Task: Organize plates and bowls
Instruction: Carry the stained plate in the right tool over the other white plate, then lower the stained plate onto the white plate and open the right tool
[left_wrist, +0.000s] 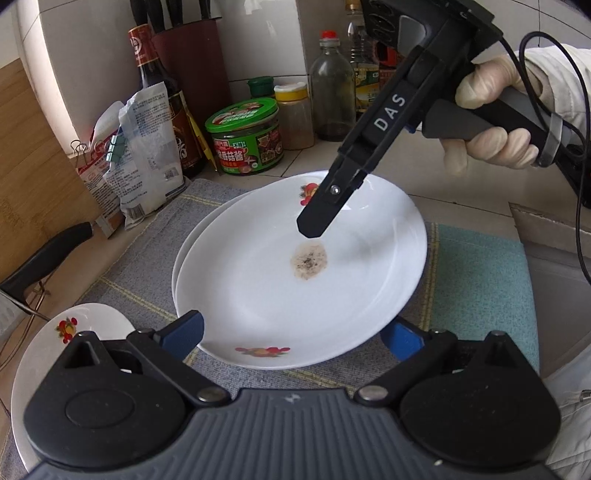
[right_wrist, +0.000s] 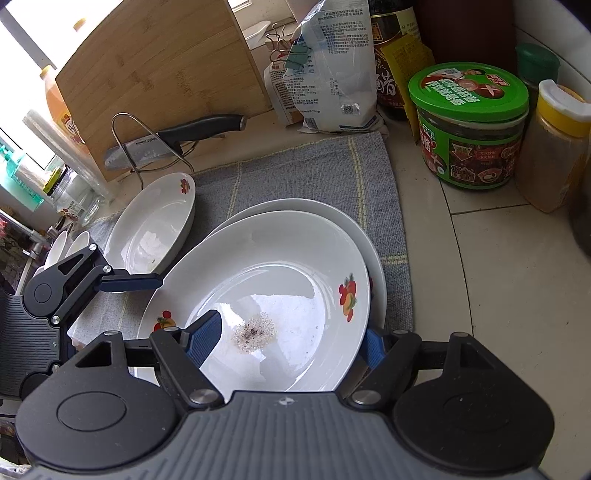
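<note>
Fingers (left_wrist: 184, 328) of left gripper (left_wrist: 291, 325) and right gripper (right_wrist: 291, 326) stand apart, holding nothing; two stacked plates (left_wrist: 258, 288), one third plate (right_wrist: 155, 221) beside.

Top plate (left_wrist: 280, 280): white, fruit decals on rim, brown speckled residue at centre, nested on second white plate (right_wrist: 376, 254), tilted. Third decorated plate (right_wrist: 155, 225) lies just beside, on grey mat.

- The top plate (left_wrist: 301, 273), carrying a brown stain (left_wrist: 308, 262), is lying on a second plate (left_wrist: 207, 236) on the grey mat (left_wrist: 147, 258).
- The left gripper (left_wrist: 291, 334) is straddling the top plate's near rim, jaws spread.
- The right gripper (left_wrist: 314, 227), in a gloved hand (left_wrist: 495, 122), is hovering above the stain.
</note>
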